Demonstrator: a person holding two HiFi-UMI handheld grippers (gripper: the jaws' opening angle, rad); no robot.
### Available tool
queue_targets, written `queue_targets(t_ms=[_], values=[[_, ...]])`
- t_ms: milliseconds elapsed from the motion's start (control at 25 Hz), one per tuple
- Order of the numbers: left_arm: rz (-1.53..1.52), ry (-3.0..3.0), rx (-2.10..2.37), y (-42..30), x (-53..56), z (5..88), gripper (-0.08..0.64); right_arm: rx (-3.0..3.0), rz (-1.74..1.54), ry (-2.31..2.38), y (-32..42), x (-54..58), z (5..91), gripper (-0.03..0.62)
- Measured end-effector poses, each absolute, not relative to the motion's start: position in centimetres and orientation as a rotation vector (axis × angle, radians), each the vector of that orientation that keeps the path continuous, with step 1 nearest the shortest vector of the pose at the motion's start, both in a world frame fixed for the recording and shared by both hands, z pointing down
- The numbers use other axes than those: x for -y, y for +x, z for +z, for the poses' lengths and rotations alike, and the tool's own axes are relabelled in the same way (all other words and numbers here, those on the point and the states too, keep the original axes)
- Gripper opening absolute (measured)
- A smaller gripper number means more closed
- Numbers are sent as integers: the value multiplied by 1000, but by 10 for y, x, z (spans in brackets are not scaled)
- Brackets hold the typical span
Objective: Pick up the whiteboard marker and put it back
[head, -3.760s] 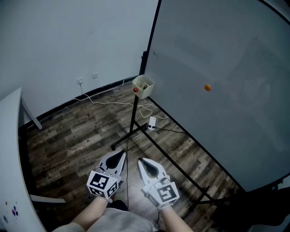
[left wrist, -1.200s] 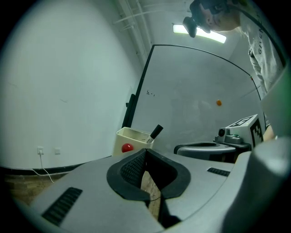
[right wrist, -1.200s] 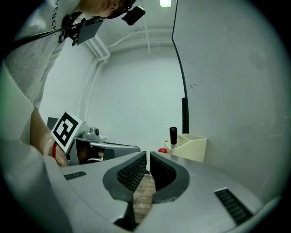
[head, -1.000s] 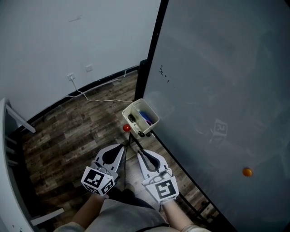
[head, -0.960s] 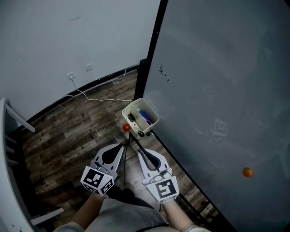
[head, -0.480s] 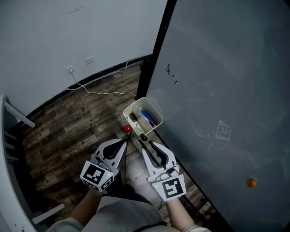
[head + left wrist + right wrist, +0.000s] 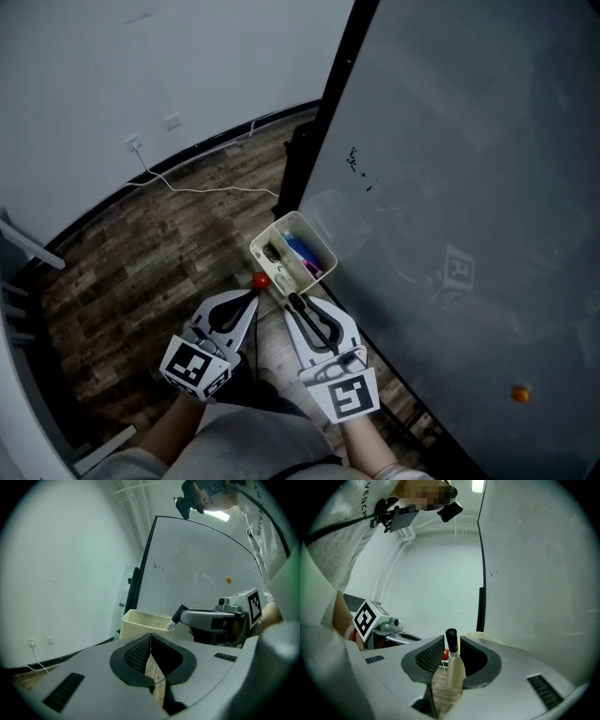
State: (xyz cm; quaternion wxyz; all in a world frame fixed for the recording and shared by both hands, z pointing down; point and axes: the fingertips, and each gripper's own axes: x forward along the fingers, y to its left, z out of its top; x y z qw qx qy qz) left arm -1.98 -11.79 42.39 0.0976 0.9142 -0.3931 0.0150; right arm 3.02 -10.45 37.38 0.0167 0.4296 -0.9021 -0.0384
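The left gripper [image 7: 246, 302] has its jaws fully together with nothing between them. The left gripper view [image 7: 150, 641] shows the 2 ribbed pads meeting along 1 seam. The right gripper [image 7: 302, 314] is clamped on the whiteboard marker [image 7: 297, 302]. Only the right gripper view [image 7: 451, 651] shows this grip plainly: the white barrel [image 7: 454, 667] stands between the pads and the black cap rises above them.

In the head view, only the dark cap shows past the jaw tips, just beside the near rim of the cream holder [image 7: 272, 232]. From the side, the left gripper view shows the marker [image 7: 177, 616] angled out of the right gripper, with its cap at the holder's rim [image 7: 140, 620].

Only the head view looks into the holder, which contains a blue pen and dark pens. A red ball [image 7: 261, 280] sits just beside the holder. The right gripper view shows it as a red patch [image 7: 446, 654] behind the jaws.

Beyond stands the whiteboard [image 7: 469, 187], which carries small dark marks [image 7: 356, 161] and 1 orange magnet [image 7: 518, 394]. A white cable [image 7: 206, 190] lies on the wooden floor [image 7: 141, 253].
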Motion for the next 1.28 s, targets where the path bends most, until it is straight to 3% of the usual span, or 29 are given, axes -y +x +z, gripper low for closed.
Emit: queue_targets(t_ms=[1280], values=[[47, 2706, 1136, -40, 143, 416, 15, 2774, -67, 1410, 31, 123, 370, 74]])
